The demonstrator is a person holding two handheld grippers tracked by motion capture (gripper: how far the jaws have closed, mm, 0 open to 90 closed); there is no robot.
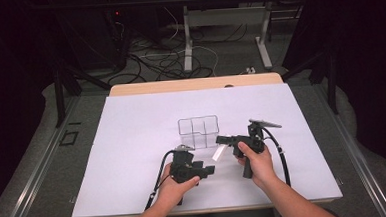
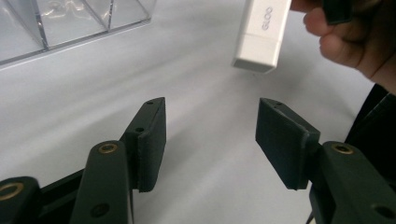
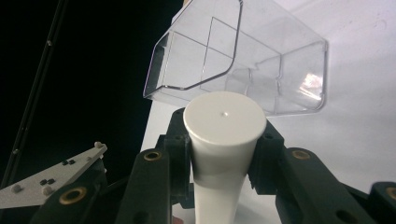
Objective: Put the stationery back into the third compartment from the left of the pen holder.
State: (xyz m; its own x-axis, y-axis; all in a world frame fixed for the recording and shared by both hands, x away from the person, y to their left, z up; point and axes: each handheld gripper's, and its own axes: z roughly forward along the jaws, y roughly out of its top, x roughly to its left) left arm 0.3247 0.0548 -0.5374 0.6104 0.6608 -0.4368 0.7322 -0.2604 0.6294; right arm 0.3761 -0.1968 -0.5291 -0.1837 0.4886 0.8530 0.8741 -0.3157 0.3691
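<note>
Centrally, white glue stick (image 3: 219,154), flat round cap, printed lettering, pinched between right gripper (image 1: 224,140) jaws, above white table (image 1: 132,141) near clear divided organizer (image 1: 199,132). Beside it, left gripper (image 2: 210,140) spread, empty. Beyond: grey floor, cables (image 1: 153,60), desk legs.

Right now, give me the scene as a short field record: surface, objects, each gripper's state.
surface: white sheet over the table
organizer: clear divided box, upright, mid-table, compartments look empty
held item: white glue stick, label reads GLOO in the left gripper view, off the table
right gripper: shut on the glue stick, near the box
left gripper: open, nothing between the jaws, below the glue stick's end
</note>
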